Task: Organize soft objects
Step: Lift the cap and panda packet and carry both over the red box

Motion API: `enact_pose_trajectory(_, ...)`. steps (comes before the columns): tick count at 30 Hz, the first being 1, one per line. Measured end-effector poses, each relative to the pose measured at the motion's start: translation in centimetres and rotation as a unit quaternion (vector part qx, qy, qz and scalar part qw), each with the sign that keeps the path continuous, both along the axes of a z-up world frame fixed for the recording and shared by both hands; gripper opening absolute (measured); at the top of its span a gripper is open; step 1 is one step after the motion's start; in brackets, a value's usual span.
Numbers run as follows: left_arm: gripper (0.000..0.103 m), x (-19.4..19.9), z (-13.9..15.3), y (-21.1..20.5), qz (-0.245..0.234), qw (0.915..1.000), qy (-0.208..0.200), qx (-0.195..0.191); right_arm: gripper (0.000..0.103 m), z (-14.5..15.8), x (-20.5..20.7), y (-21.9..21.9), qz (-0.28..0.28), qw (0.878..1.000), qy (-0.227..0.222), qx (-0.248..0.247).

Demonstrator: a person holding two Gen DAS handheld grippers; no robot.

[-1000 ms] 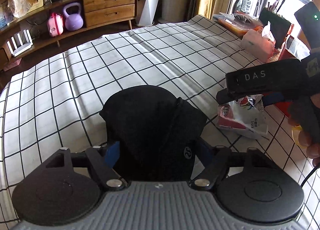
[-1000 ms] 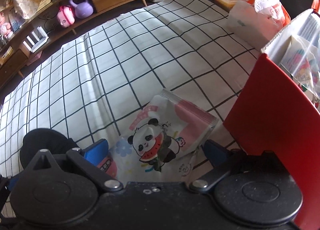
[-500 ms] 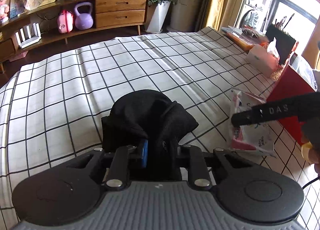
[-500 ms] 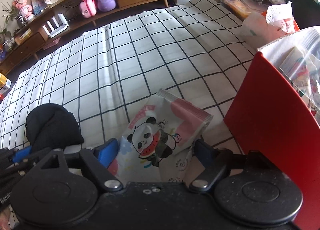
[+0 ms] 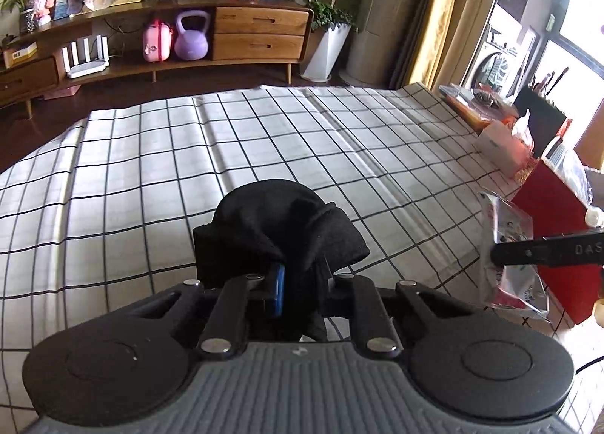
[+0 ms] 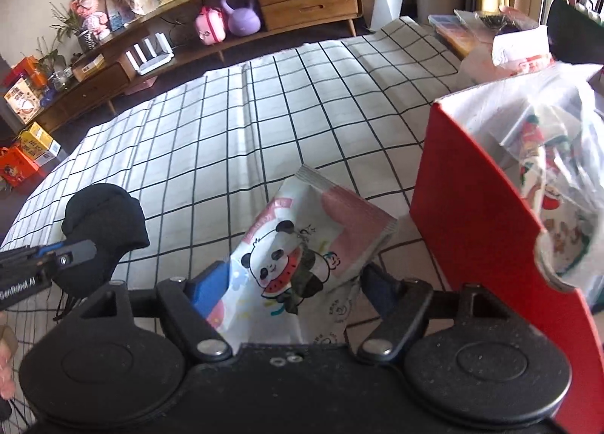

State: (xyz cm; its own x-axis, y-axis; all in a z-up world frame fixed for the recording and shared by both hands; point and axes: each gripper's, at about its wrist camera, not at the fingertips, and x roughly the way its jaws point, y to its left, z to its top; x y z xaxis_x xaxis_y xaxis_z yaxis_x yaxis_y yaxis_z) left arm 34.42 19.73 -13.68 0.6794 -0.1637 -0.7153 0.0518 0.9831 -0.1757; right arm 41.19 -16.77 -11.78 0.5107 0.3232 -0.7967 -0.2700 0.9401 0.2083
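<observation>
My left gripper has its fingers pinched tight on a bunched black cloth, which stands raised off the checked counter. My right gripper has its fingers pressed against both sides of a panda-print packet, tilted upward. Just right of the packet stands a red box with plastic-wrapped items showing above its rim. Farther off, a wooden sideboard lines the wall.

"DAS" on right claw.
</observation>
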Motion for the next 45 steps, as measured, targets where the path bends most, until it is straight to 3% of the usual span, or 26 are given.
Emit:
enact_pose_trajectory(11,0.015,-4.2,4.5,0.9,0.028,0.9993,-0.019,-0.013,0.076,4.8,-5.2,-3.8,0.029,0.999,-0.025,0.022)
enact_pose_trajectory(26,0.015,-10.7,14.9,-2.9,0.025,0.9957,-0.088,0.005,0.076,10.9,-10.7,-10.4,0.024,0.997,-0.068,0.042)
enact_pose_trajectory(35,0.015,-12.0,18.9,-8.4,-0.015,0.9938,-0.11,-0.004,0.076,13.3,-11.7,-14.9,0.007,0.995,-0.089,0.034)
enact_pose_trajectory(45,0.015,-10.9,19.7,-17.2,-0.086,0.9894,-0.113,-0.029,0.076,14.5,-11.9,-20.1,-0.013,0.993,-0.111,0.027)
